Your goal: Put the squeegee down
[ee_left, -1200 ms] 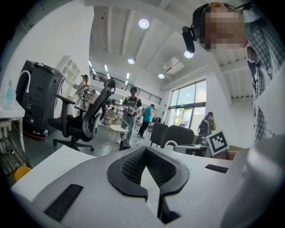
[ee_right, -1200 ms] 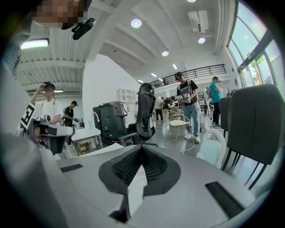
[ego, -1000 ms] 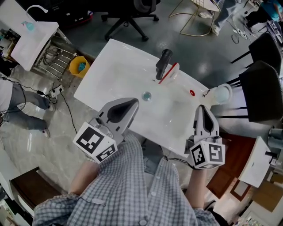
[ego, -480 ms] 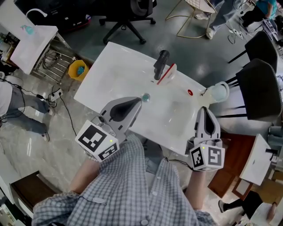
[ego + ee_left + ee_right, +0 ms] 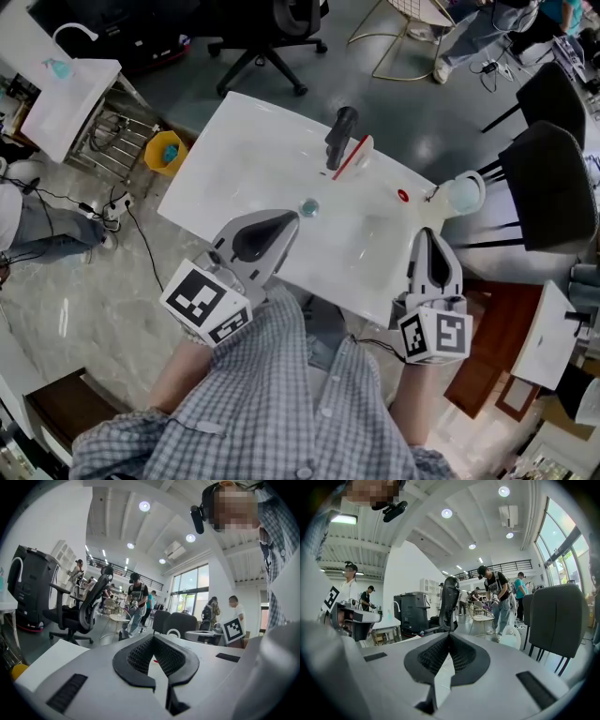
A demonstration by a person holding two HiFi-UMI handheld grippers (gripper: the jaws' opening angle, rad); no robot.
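The squeegee [image 5: 344, 141], with a black handle and a red blade, lies on the far side of the white table [image 5: 244, 150]. No gripper touches it. My left gripper [image 5: 284, 221] hovers over the table's near edge, well short of the squeegee, with its jaws together and nothing between them. My right gripper [image 5: 428, 236] sits at the table's near right edge, also shut and empty. In the left gripper view the left gripper [image 5: 153, 638] shows its dark pads meeting at the tip. The right gripper view shows the right gripper [image 5: 449, 636] closed the same way.
A small bluish round object [image 5: 308, 206] and a small red object [image 5: 403, 196] lie on the table. A white round vessel [image 5: 465, 196] stands at its right corner. Black chairs [image 5: 553, 187] stand to the right, an office chair [image 5: 272, 37] beyond the table, and a yellow bin [image 5: 167, 147] to the left.
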